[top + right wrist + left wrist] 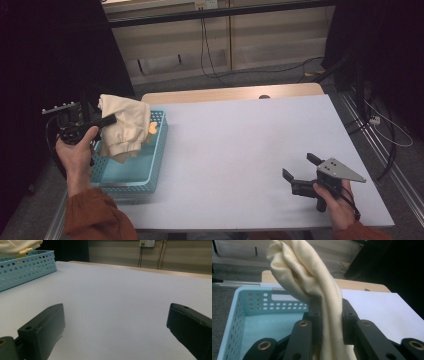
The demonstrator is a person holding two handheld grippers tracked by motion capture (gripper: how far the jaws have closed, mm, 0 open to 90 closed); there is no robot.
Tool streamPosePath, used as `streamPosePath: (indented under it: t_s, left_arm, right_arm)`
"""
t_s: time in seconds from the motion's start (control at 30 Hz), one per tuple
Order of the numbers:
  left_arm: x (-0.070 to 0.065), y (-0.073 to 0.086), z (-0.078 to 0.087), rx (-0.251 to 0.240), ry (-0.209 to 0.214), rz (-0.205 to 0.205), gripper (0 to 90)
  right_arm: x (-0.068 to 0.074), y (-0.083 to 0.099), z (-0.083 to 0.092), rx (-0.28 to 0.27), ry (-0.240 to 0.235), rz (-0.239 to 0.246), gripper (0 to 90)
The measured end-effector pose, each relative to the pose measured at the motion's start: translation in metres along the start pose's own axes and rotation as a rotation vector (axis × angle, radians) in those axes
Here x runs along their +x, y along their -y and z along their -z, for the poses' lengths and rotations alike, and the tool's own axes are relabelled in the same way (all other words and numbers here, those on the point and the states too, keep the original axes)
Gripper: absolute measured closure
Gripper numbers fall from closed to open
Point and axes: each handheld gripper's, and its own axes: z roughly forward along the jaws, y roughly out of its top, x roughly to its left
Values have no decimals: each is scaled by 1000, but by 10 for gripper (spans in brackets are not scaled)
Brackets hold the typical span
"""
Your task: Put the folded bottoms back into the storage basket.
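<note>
Your left gripper (107, 120) is clamped on a cream-coloured soft fabric garment (125, 127), and you hold it over the light blue perforated plastic basket (150, 176) at the left edge of the table. In the left gripper view the two black jaws press the cloth (312, 280) tightly between them, and the bundle rises above them in thick folds. The lower part of the garment, with a ribbed cuff, hangs down inside the basket (237, 312), but I cannot tell if it touches the bottom. A small yellow-orange patch (152, 128) shows beside the cloth; what it is I cannot say.

Your right gripper (300, 172) rests low near the right front corner of the white table surface (240, 145). Its jaws stand wide apart with nothing between them, and it is well apart from the basket.

To my judgement, the step in hand is putting the garment into the basket, and it is nearly done. The next move calls for you to lower the left gripper a little more, so the bundle settles within the walls, and only then to part the jaws. Take care that no fold hangs over the rim. The right gripper has nothing to do for now.
</note>
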Motion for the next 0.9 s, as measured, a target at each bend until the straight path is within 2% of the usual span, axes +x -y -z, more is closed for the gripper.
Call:
streamPosePath:
  t_s: [0.33,0.43,0.53,0.63,0.8,0.9]
  left_arm:
    - [9,5,-6,29,-2,26,754]
    - [12,7,-10,58,-14,46,754]
    - [13,9,-11,62,-15,53,754]
    - [15,10,-11,61,1,70,754]
    - [17,11,-13,70,20,76,754]
    - [18,13,-18,106,26,76,753]
  right_arm:
    - [0,0,0,1,0,-1,15]
    - [0,0,0,1,0,-2,15]
    - [0,0,0,0,-1,-2,15]
    - [0,0,0,0,-1,-3,15]
    - [0,0,-1,0,0,-2,15]
    - [0,0,0,-1,-1,2,15]
